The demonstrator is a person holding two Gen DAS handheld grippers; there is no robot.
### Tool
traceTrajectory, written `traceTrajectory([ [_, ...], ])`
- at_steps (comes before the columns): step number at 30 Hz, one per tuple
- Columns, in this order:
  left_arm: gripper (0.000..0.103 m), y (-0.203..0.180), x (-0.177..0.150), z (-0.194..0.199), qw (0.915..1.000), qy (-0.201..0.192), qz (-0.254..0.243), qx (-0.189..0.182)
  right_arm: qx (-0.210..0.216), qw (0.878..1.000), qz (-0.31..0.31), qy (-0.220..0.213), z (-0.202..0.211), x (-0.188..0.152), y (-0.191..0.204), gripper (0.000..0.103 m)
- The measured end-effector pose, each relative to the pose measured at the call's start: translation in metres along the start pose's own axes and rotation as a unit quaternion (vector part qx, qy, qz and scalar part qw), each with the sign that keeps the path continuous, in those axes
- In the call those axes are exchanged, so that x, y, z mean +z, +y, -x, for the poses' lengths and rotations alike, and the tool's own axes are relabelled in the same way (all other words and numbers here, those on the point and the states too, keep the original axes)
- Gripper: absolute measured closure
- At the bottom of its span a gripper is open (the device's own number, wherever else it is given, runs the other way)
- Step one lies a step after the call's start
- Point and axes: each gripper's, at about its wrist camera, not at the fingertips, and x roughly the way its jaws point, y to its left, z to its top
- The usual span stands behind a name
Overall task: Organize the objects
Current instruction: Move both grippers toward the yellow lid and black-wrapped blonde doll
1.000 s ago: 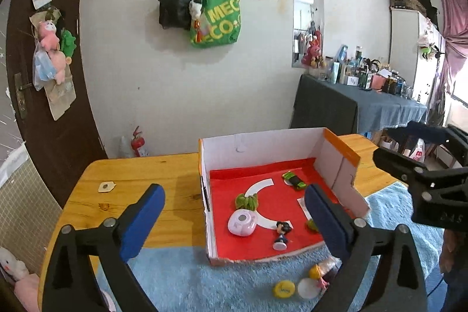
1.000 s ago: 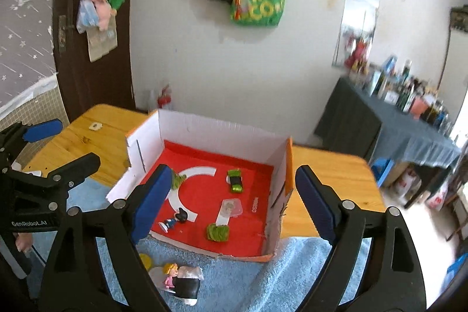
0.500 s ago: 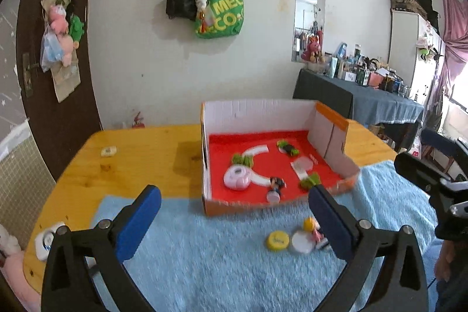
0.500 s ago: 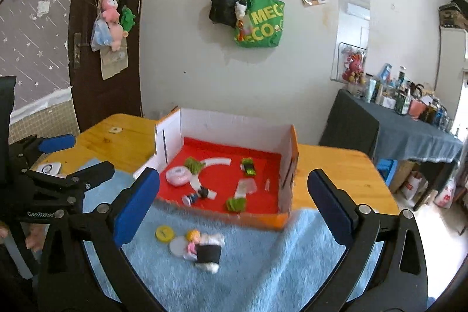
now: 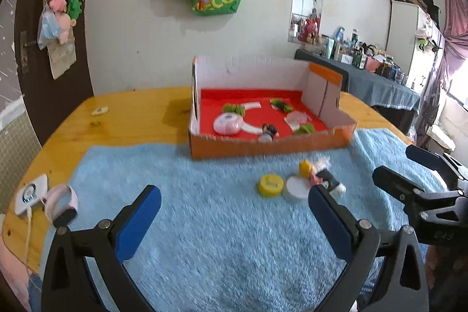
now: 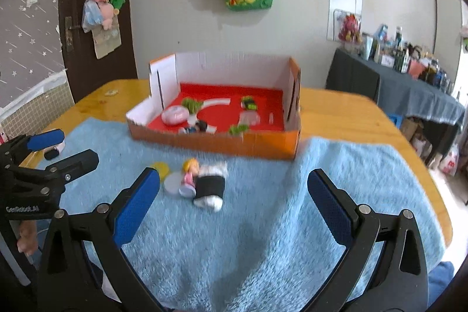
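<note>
OK, wooden table (image 5: 131,113) carries a blue fluffy towel (image 5: 204,224) over its near half. At the far edge of the towel sits an orange cardboard box (image 5: 263,144), open top, red floor, white inner walls. Inside the box: a pink round case (image 5: 228,123) at the left, green clumps (image 5: 234,108) behind it, a small dark-haired figurine (image 5: 267,132) lying near the front wall, another green piece (image 5: 304,128) to the right.

On the towel just in front of the box, one cluster: a black-and-white roll (image 6: 210,187), a blonde doll (image 6: 190,171) touching it, a white round lid (image 6: 173,183) and a yellow round lid (image 5: 271,185) side by side.

At the left table edge: a pink watch band (image 5: 63,203) beside a white charger (image 5: 30,193).

Left gripper (image 5: 234,221): blue pads wide apart, nothing between them, above bare towel near the cluster. Right gripper (image 6: 234,205): fully spread, empty, the roll and doll lying just past its pads. Frames blurred, small items hard to read.
</note>
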Motion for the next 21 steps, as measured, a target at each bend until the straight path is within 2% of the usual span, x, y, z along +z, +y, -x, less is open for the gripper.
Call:
traceTrajectory([
  [10,0.0,0.002,-0.023,-0.022,0.9992,0.037,0.012,-0.004,-0.007,0.999,-0.004,0.04,-0.022,-0.026,0.002,0.0],
  [21,0.0,0.002,-0.027,-0.034,0.9983,0.056,0.016,-0.01,0.003,0.998,-0.017,0.061,-0.035,-0.033,0.0,0.0],
])
